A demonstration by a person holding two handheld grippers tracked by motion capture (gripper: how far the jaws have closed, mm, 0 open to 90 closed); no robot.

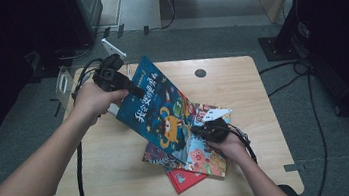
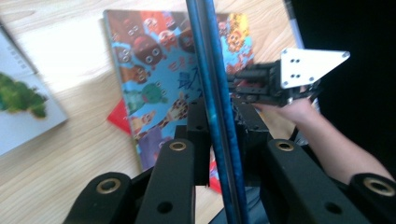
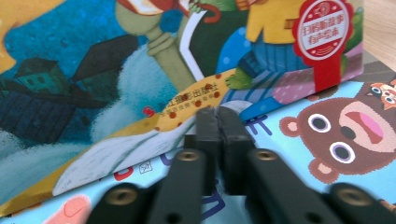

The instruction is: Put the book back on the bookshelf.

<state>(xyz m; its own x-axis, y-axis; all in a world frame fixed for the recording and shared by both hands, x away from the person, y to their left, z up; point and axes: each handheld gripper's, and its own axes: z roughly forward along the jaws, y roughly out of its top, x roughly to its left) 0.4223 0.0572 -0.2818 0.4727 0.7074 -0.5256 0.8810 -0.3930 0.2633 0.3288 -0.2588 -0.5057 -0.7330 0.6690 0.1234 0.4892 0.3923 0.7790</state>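
High view: nearest the person, a thin red book (image 1: 185, 180) lies flat on the pale wooden worktop (image 1: 119, 160), its corner jutting from under a light-blue picture book with cartoon animal faces (image 1: 205, 160) that lies on top of it. Right tongs (image 1: 197, 130) rest low over this pile, at the lower edge of a dark-blue illustrated picture book (image 1: 156, 108). That dark-blue book stands tilted, its lower edge on the pile and its upper edge raised toward the far left. Left tongs (image 1: 137, 91) pinch the raised upper edge. Farther off, a clear plastic stand (image 1: 64, 85) sits at the worktop's far left corner, and a round dark cable hole (image 1: 200, 73) near the far edge.

Left gripper view: left tongs (image 2: 219, 126) are clamped on the dark-blue book's thin edge (image 2: 212, 74), seen end-on between the jaws. Beyond lie the animal-face book (image 2: 154, 70), the red corner (image 2: 119, 117), and a pale book with green artwork (image 2: 21, 100) at the left. The other gripper's grey plate (image 2: 310, 65) shows at the right.

Right gripper view: right tongs (image 3: 218, 122) are pressed together, nothing visibly between them, tips at the dark-blue book's lower edge (image 3: 140, 70), above the animal-face book (image 3: 345, 140).
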